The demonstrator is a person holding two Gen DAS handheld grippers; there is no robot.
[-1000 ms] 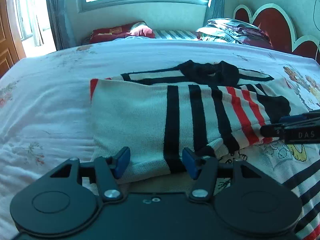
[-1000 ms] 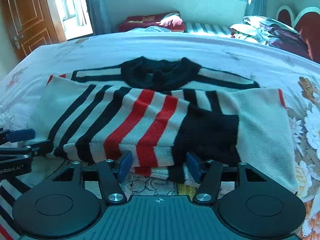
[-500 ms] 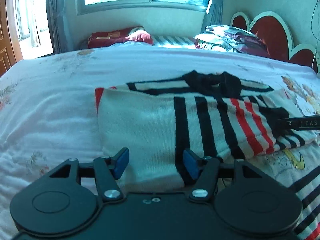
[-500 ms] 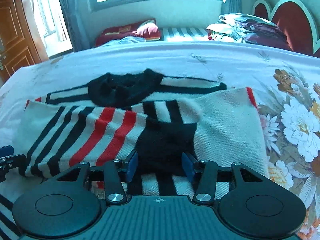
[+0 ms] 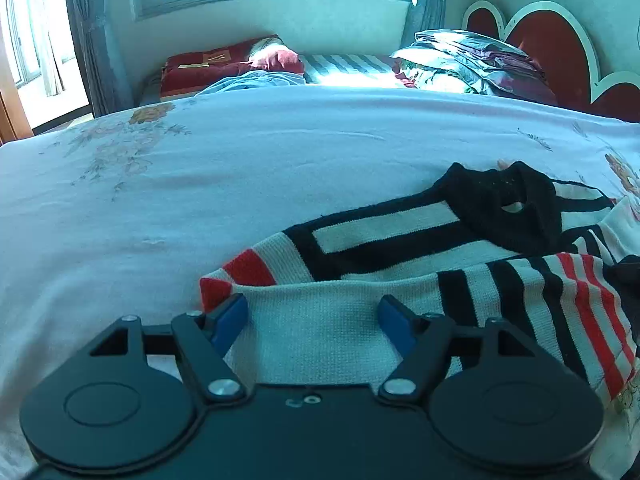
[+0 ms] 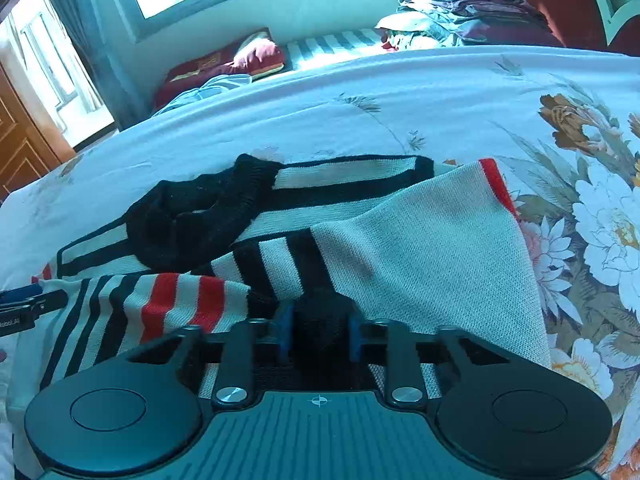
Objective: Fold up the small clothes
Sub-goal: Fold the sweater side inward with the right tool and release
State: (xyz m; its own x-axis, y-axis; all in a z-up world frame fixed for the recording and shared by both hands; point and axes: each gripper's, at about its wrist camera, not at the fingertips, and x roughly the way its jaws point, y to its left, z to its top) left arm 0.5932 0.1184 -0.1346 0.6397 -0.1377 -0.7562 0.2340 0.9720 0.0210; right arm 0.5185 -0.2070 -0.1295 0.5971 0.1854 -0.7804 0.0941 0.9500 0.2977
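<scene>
A small knit sweater (image 5: pixel 400 240), white with black and red stripes and a black collar (image 6: pixel 192 220), lies partly folded on the bed. My left gripper (image 5: pixel 312 316) sits over its near left corner, by the red cuff stripe. Its jaws are opening, white knit lies between the blue pads (image 5: pixel 230 316), and they do not press it. My right gripper (image 6: pixel 319 332) is at the sweater's (image 6: pixel 420 240) near edge, jaws closing, with a bunch of black knit pinched between its pads (image 6: pixel 285 330). The left gripper (image 6: pixel 20 308) shows at the right wrist view's left edge.
The bed sheet (image 5: pixel 200 200) is pale, with large flower prints on its right side (image 6: pixel 600 220). A stack of folded bedding (image 5: pixel 472 56) and a red heart-shaped headboard (image 5: pixel 560 44) lie at the back right. A red blanket (image 5: pixel 224 66) lies under the window, and a wooden door (image 6: pixel 24 148) stands at left.
My left gripper has slid left along the sweater's near edge to its left corner, and its jaws have widened. My right gripper moved right, rolled, and its jaws narrowed onto black knit.
</scene>
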